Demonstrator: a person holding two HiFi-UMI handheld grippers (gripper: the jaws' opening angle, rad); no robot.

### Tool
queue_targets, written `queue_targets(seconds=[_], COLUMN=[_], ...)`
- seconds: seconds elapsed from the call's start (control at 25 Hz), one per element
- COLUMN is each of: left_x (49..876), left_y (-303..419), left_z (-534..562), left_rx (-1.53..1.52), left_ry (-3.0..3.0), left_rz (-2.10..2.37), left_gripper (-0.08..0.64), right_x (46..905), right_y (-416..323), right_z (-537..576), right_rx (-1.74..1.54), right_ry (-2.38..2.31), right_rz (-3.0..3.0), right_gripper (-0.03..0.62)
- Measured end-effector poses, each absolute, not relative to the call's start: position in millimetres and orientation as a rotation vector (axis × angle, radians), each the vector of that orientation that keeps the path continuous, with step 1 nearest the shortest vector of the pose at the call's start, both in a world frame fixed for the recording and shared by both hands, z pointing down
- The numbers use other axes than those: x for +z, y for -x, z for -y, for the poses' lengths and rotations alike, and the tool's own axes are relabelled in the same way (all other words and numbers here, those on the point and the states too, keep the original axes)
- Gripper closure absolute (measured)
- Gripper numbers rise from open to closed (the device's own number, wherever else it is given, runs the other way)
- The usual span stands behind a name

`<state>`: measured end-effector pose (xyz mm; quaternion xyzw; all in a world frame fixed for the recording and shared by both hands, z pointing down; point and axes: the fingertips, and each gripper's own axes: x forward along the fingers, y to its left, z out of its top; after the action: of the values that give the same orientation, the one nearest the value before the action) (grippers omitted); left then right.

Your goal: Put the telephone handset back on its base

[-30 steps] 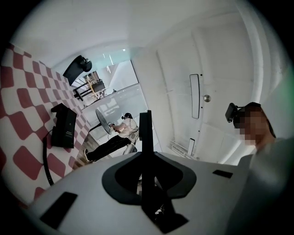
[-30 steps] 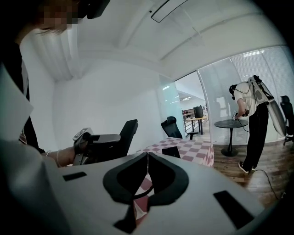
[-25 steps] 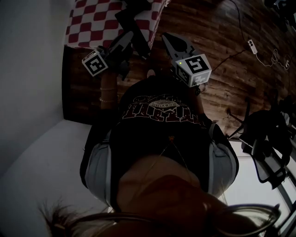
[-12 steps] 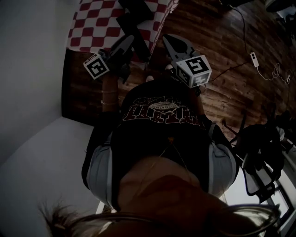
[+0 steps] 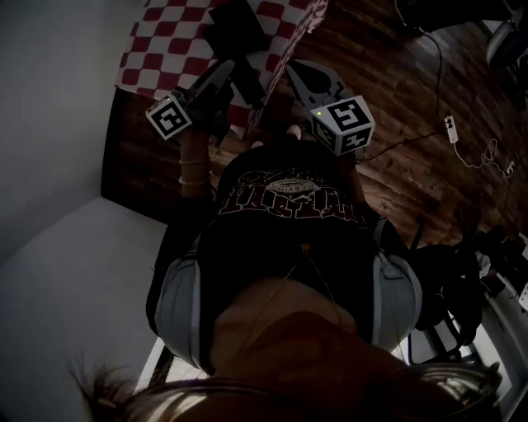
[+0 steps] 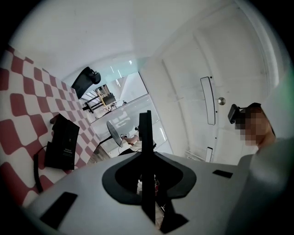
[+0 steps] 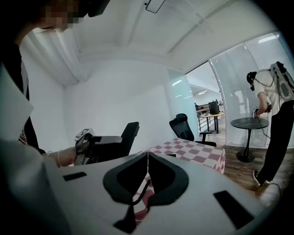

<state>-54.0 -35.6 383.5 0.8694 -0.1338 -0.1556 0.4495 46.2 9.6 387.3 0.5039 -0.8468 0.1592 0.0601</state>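
In the head view my left gripper (image 5: 224,72) is held up in front of my chest, just short of the red-and-white checked table (image 5: 165,41). It is shut on the black handset (image 5: 250,86). In the left gripper view the handset (image 6: 146,151) stands edge-on between the jaws. The right gripper view shows the handset (image 7: 125,136) from the side, in the left gripper (image 7: 98,144). The black telephone base (image 5: 235,25) lies on the cloth beyond it, and the base (image 6: 62,142) has a cord beside it. My right gripper (image 5: 304,72) hovers to the right, shut and empty.
A dark wood floor (image 5: 379,74) runs right of the table, with a white power strip and cable (image 5: 450,126) on it. Dark office chairs (image 5: 458,280) stand at the right. A second person (image 7: 271,105) stands by a round table (image 7: 250,123). An office chair (image 7: 186,128) is behind the checked table.
The head view has swung a little, so the floor and chairs at the right sit differently. Both grippers keep nearly the same place, and the handset stays in the left one.
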Motion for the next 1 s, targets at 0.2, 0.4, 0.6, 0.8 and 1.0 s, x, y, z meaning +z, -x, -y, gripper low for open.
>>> queue_targets(seconds=[0.2, 0.4, 0.6, 0.8, 1.0], left_x=[388, 395, 398, 396, 395], left_y=[53, 46, 45, 44, 46], left_z=[39, 40, 43, 52, 71], left_rx=[-0.398, -0.394, -0.376, -0.367, -0.361], left_ry=[-2.153, -2.149, -2.141, -2.148, -2.144], left_rz=[0.394, 0.437, 0.461, 0.458, 0.444], left_gripper=[0.480, 0.480, 0.480, 0.480, 0.480], right_x=[390, 400, 402, 401, 399], right_y=[-52, -63, -65, -62, -58], right_z=[-2, 6, 11, 19, 34], right_rx=[0.471, 0.489, 0.491, 0.487, 0.479], right_ry=[-1.457, -1.425, -1.400, -1.396, -1.396], right_rz=[2.596, 2.609, 2.620, 2.623, 2.619], right_gripper=[0.572, 0.572, 0.571, 0.572, 0.572])
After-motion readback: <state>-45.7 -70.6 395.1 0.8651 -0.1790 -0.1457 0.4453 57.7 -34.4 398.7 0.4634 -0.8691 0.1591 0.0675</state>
